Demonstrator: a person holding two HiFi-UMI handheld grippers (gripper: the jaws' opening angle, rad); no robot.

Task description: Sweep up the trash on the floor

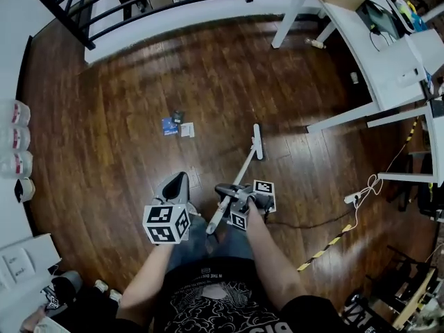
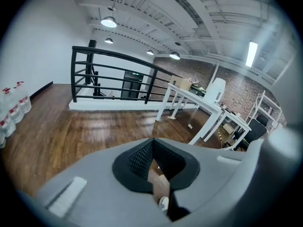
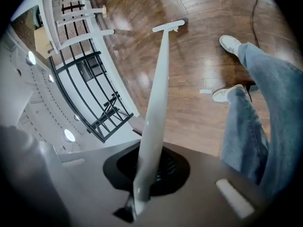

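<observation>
Bright ceiling lamps [image 2: 108, 21], floor [image 1: 139, 82] glare, fisheye edges

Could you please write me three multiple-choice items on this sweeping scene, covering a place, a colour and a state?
1. In the head view, where does the trash lie?
A) left of the broom head
B) under it
C) on a table

2. The broom handle is:
A) red
B) white
C) green

3. The right gripper is:
A) open and empty
B) shut on the broom handle
C) out of view

Answers: 1 A, bare floor shows between them; 2 B, it is pale along its length; 3 B, the jaws clamp the handle.
</observation>
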